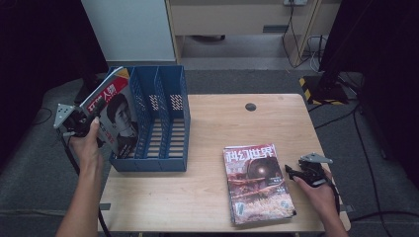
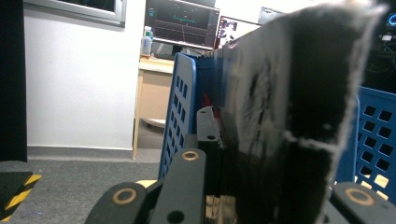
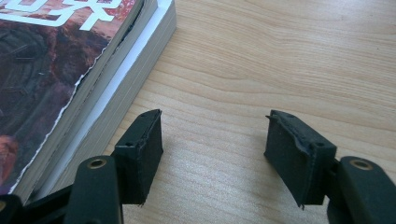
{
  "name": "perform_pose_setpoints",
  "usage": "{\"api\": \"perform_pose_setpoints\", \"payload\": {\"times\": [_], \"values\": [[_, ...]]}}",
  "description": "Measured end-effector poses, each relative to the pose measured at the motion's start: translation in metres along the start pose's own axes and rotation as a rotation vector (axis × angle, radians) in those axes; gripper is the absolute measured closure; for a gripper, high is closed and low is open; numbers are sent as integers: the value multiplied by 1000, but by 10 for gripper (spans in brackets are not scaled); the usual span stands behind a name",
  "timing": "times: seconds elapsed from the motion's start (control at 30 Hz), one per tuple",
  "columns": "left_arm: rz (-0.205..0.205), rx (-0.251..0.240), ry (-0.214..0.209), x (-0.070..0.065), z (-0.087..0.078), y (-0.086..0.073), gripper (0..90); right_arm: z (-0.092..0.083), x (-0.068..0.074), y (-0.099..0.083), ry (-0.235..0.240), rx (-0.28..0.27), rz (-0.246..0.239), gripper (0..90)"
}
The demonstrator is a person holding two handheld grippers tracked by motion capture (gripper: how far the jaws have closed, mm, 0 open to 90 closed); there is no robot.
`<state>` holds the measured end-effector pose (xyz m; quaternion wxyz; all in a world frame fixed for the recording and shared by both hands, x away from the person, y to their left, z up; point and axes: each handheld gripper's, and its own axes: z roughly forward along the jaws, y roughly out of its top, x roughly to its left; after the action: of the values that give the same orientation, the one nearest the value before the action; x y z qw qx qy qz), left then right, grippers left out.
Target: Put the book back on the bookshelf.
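Dim room, magazine [image 2: 289, 116] blocking rack [image 2: 180, 116]

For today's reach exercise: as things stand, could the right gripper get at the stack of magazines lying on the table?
Probably yes: the right gripper sits open just beside the stack of magazines, with bare table between its jaws.

Hidden behind the raised magazine [image 1: 116, 116] in the high view: the left compartment of the blue file rack [image 1: 165, 116] and the tips of the left gripper [image 1: 91, 118]. Blurred and cut off at the top in the left gripper view, its cover unreadable. Cut off at left in the right gripper view: the magazine stack [image 3: 70, 70]. Too small to read: monitor [image 2: 182, 21] contents.
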<state>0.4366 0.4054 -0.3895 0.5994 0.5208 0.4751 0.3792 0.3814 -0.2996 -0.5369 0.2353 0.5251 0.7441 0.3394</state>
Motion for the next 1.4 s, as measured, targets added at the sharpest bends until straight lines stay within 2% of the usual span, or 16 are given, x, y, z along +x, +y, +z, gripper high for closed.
{"api": "perform_pose_setpoints", "payload": {"times": [0.47, 0.73, 1.07, 1.4], "values": [[-12, 45, 33, 1, 1, -6, 845, 0, 0, 0, 2, -2, -5, 363], [-26, 38, 29, 2, 0, -9, 842, 0, 0, 0, 2, -1, -4, 362], [-3, 59, 41, 0, 1, -8, 839, 0, 0, 0, 3, -1, -4, 362], [-1, 70, 45, -1, 0, -7, 834, 0, 0, 0, 4, -1, -4, 361]]}}
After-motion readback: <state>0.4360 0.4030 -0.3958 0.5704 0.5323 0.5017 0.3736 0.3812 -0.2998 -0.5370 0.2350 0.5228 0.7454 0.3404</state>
